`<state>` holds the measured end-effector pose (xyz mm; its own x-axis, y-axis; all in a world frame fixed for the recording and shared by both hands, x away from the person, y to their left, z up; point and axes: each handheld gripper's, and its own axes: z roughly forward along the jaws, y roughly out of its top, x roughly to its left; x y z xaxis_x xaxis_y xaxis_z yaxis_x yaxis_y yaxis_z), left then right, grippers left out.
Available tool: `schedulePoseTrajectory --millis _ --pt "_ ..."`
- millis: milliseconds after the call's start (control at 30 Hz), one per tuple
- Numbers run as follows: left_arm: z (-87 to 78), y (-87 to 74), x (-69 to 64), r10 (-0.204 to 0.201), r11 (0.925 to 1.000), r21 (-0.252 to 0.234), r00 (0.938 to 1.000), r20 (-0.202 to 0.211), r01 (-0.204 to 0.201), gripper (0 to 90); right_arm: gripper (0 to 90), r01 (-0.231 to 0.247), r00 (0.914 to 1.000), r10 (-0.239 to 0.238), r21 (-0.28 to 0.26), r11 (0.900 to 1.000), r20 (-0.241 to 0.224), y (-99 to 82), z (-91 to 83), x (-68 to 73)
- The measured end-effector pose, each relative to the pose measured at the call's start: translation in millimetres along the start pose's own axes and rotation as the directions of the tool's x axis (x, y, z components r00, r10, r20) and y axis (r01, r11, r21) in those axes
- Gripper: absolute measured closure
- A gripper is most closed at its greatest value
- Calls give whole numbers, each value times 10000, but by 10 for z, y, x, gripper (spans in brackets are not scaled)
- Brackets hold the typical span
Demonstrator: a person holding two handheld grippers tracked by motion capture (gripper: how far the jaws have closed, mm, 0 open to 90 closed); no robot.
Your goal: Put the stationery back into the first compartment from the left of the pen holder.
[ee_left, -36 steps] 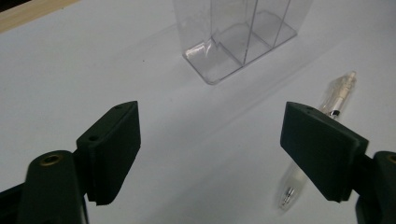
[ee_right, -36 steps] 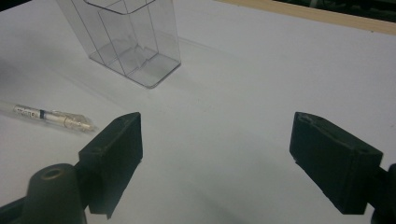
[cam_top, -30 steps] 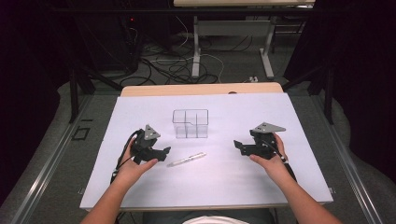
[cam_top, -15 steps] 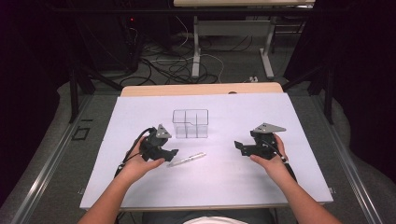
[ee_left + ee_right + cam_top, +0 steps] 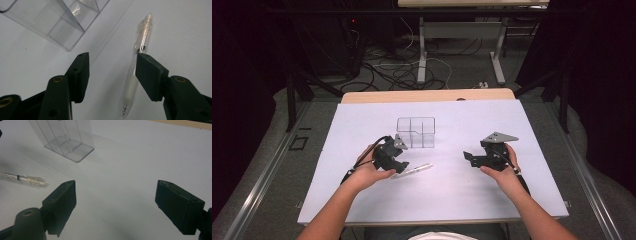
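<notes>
Clear plastic pen (image 5: 139, 65) on the white desk (image 5: 452, 200) now lies between my left tongs (image 5: 401, 166) — moved in beside it, jaws apart, ready to close — while my right tongs (image 5: 468, 159) wait open.

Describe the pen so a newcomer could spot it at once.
On the white sheet, look just in front of the clear divided box. The pen lies flat beside the left gripper: slim, see-through, the only loose item there.

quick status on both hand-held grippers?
Left hand-held gripper: open, holding nothing, jaws on either side of the clear pen lying on the table.
Right hand-held gripper: open, holding nothing.
</notes>
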<state>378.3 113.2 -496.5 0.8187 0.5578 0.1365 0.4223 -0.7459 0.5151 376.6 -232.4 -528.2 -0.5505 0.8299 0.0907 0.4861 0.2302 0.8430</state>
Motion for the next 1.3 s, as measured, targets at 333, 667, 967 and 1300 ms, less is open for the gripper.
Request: schedulePoseTrajectory --millis 333,667,967,1300 --pt "132 -64 -84 718 9914 1054 9960 525 -770 592 172 27 10000 -26 137 9999 -78 -20 26 7" --pt "194 -120 -112 824 9853 1452 9949 574 -900 639 174 145 9998 -142 232 9996 -136 -25 33 11" --pt "225 -89 -168 1176 9799 1547 9911 621 -1260 681 174 167 9998 -164 236 9996 -111 -27 36 1" --pt "294 -117 -194 1274 9750 1719 9881 862 -1407 732 174 176 9998 -173 228 9996 -141 -27 39 -1"
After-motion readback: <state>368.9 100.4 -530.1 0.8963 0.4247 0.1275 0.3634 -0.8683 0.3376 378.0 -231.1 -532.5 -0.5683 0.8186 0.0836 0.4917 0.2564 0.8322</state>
